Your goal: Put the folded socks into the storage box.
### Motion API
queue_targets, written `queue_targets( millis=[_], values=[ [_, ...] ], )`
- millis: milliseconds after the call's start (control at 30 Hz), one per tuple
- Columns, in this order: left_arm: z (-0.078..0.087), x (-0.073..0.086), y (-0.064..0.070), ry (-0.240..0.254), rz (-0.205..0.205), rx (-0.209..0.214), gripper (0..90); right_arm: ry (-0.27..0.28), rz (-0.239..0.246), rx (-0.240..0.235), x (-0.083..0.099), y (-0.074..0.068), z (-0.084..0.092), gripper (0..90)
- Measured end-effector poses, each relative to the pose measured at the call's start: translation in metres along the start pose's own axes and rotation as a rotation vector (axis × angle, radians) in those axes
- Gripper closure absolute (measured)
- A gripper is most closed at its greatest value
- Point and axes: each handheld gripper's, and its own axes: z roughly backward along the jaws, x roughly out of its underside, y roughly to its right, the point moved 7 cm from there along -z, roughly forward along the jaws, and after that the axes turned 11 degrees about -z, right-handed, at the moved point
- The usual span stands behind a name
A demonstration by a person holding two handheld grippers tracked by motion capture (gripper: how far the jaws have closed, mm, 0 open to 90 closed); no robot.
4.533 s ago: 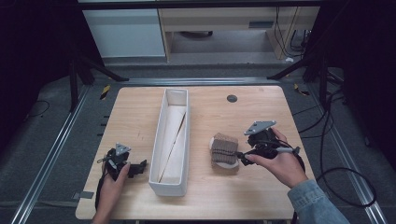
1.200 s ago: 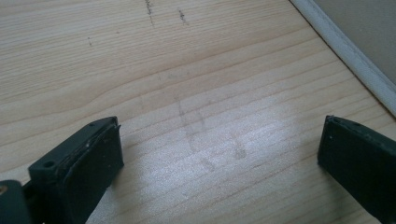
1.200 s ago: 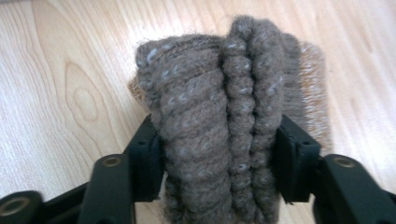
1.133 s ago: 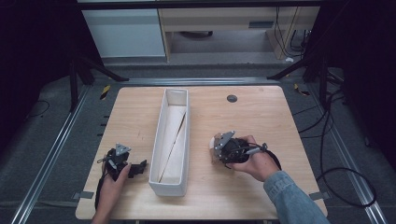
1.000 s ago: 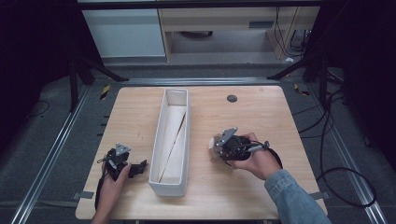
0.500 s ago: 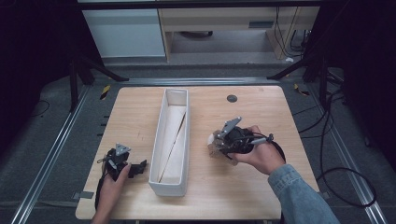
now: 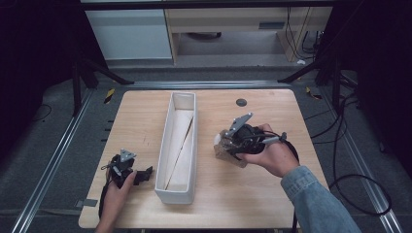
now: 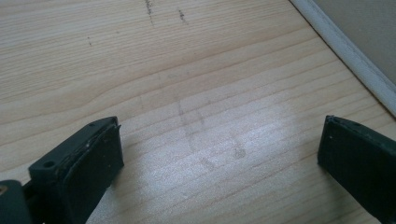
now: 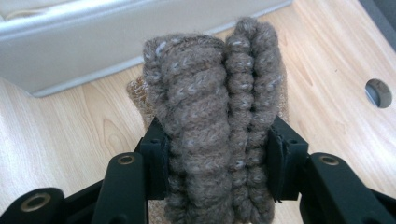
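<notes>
Right gripper view: right gripper [image 9: 217,172] pinching folded brown knit [image 9: 215,135], seemingly clear of table [image 7: 286,111]; left gripper [image 8: 219,163] spread wide, nothing between.

Long white plastic bin [image 7: 180,145]: set mid-desk on the light wooden desk [image 7: 145,111].
Folded brown knitted cloth [image 7: 224,145]: found right of the bin.
Left gripper [image 7: 138,175]: placed left of the bin.

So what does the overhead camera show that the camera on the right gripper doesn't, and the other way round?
Only the high view shows the left gripper resting on the table, and the full length of the white bin. Only the right gripper view shows the knitted brown cloth's ribbed folds pinched between its black jaws. Both show the right gripper, the cloth, the bin and the wooden table.
</notes>
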Motion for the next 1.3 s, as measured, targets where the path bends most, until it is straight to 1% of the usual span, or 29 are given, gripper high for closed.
queue_targets(
  millis=[167, 300, 333, 467, 500, 567, 600, 733, 833, 967, 1000, 1033, 1067, 1300],
  values=[
    [0.000, 0.000, 0.000, 0.000, 0.000, 0.000, 0.0, 0.015, -0.004, -0.006, -0.008, -0.002, 0.006, 51.3],
    [0.000, 0.000, 0.000, 0.000, 0.000, 0.000, 0.0, 0.011, 0.006, -0.008, -0.015, -0.005, 0.010, 51.4],
    [0.000, 0.000, 0.000, 0.002, 0.002, -0.001, 0.0, 0.016, 0.006, -0.007, -0.019, -0.006, 0.012, 51.4],
    [0.000, 0.000, 0.000, 0.002, 0.002, -0.001, 0.0, 0.024, 0.008, -0.016, -0.026, -0.009, 0.015, 51.4],
    [0.000, 0.000, 0.000, 0.002, 0.003, -0.001, 0.0, 0.025, 0.018, -0.011, -0.030, -0.011, 0.017, 51.4],
    [0.000, 0.000, 0.000, 0.002, 0.002, -0.002, 0.0, 0.029, 0.016, -0.013, -0.032, -0.012, 0.017, 51.4],
    [0.000, 0.000, 0.000, 0.002, 0.000, -0.001, 0.0, 0.034, 0.019, -0.020, -0.036, -0.014, 0.019, 51.4],
    [0.000, 0.000, 0.000, 0.002, 0.000, -0.001, 0.0, 0.034, 0.025, -0.026, -0.040, -0.016, 0.020, 51.4],
    [0.000, 0.000, 0.000, 0.003, 0.001, -0.002, 0.0, 0.042, 0.013, -0.033, -0.044, -0.014, 0.019, 51.5],
    [0.000, 0.000, 0.000, 0.003, 0.001, -0.002, 0.0, 0.044, 0.015, -0.033, -0.047, -0.015, 0.021, 51.6],
    [0.000, 0.000, 0.000, 0.002, 0.000, -0.002, 0.0, 0.049, 0.017, -0.033, -0.052, -0.016, 0.024, 51.6],
    [0.000, 0.000, 0.000, 0.002, 0.000, -0.002, 0.0, 0.049, 0.017, -0.033, -0.052, -0.016, 0.024, 51.6],
    [0.000, 0.000, 0.000, 0.002, 0.000, -0.001, 0.0, 0.057, 0.026, -0.034, -0.057, -0.018, 0.028, 51.5],
    [0.000, 0.000, 0.000, 0.002, 0.000, -0.002, 0.0, 0.075, 0.039, -0.036, -0.067, -0.023, 0.036, 51.5]
  ],
)
